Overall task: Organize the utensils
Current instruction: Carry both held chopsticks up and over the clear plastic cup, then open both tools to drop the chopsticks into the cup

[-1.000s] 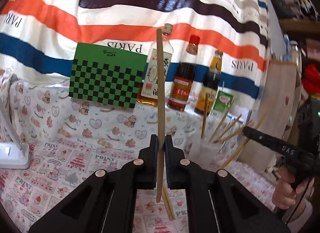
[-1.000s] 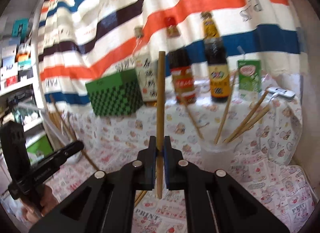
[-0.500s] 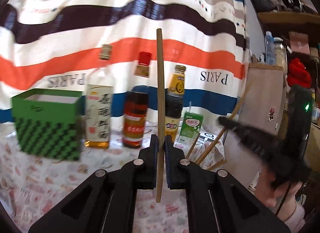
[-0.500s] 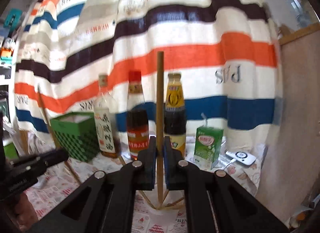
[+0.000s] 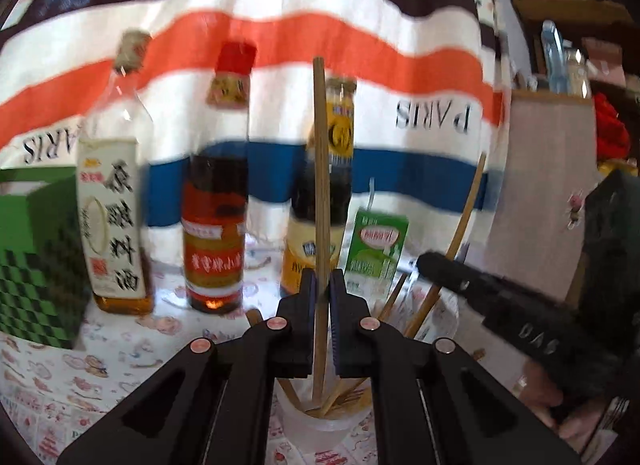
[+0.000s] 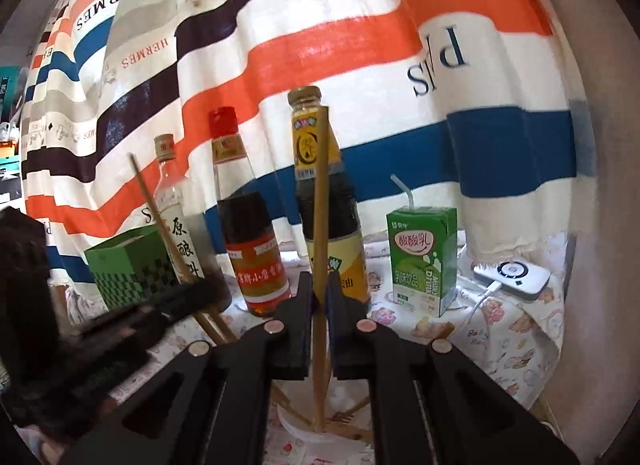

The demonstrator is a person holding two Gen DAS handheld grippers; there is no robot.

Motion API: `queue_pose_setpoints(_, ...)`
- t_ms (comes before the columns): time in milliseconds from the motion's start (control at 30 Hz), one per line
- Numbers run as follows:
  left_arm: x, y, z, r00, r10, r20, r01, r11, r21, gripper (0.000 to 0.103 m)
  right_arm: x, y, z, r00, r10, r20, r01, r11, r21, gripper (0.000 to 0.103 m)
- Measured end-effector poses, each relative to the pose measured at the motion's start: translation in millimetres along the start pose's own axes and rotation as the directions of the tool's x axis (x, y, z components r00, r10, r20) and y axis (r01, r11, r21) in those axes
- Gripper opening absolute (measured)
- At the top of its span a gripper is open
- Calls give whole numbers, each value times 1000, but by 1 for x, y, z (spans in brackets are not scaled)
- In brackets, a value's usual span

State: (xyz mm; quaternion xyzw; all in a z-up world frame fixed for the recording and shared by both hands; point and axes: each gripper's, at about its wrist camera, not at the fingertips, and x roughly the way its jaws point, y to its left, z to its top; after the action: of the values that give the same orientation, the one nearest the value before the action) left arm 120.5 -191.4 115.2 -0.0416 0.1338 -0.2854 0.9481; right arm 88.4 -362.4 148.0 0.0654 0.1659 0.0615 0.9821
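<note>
Between my left tongs (image 5: 320,289), pinched upright, is a chopstick (image 5: 321,185); my right tongs (image 6: 319,293) clamp another chopstick (image 6: 319,225). Both lower ends hang over the translucent cup (image 5: 320,429) of chopsticks on the worktop (image 5: 52,369), before three sauce bottles (image 5: 214,225).

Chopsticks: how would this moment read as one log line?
left claw: shut on chopstick | right claw: shut on chopstick | both over cup
</note>
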Motion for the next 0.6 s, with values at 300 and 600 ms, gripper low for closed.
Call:
queue_pose_setpoints(300,21,-1,-34,998,4,-59,-2,999,43,6,17,-1,-5,996,3,-90,-4,1000,-1,7)
queue_pose_setpoints(600,3,17,-25,999,5,-37,-4,1000,27,39,14,-3,-4,998,6,-70,-5,1000,22,31)
